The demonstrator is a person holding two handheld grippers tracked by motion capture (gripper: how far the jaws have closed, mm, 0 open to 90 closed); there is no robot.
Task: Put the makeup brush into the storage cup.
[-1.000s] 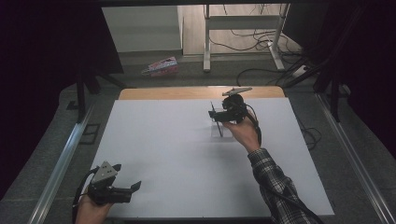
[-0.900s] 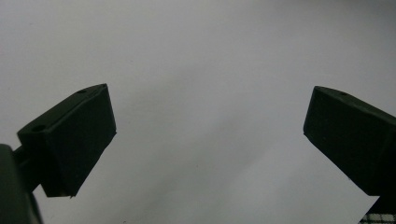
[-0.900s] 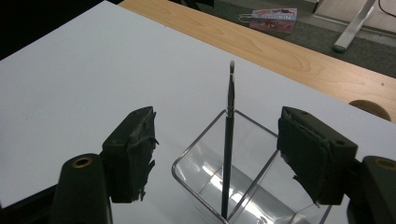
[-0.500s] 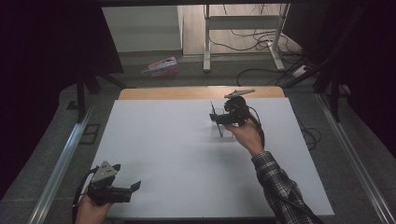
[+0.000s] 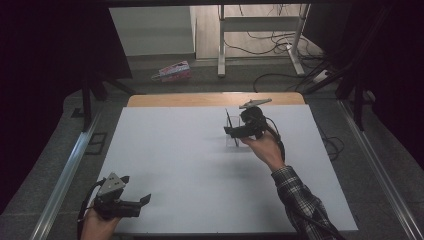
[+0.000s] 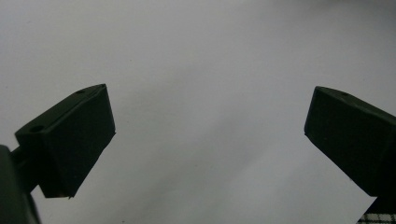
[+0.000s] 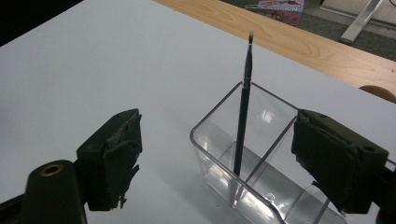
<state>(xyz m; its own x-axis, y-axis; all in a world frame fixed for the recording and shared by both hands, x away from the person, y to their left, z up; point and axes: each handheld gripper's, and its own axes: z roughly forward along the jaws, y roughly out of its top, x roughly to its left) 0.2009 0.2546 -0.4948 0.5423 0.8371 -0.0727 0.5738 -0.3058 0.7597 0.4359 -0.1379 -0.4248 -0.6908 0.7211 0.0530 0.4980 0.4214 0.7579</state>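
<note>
A dark brush (image 7: 243, 116) leans in the left compartment of a clear divided holder (image 7: 261, 186) on the table (image 5: 175, 165); from above the holder barely shows. The right gripper (image 7: 224, 163), jaws just opening, holds nothing; the left gripper (image 6: 205, 144) gapes empty.

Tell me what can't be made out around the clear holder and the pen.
- Clear holder: near end cut off by the right gripper view's bottom edge, partly behind the right tool.
- Pen: lower tip blurred through plastic.
- High view: holder too small to show compartments.
</note>
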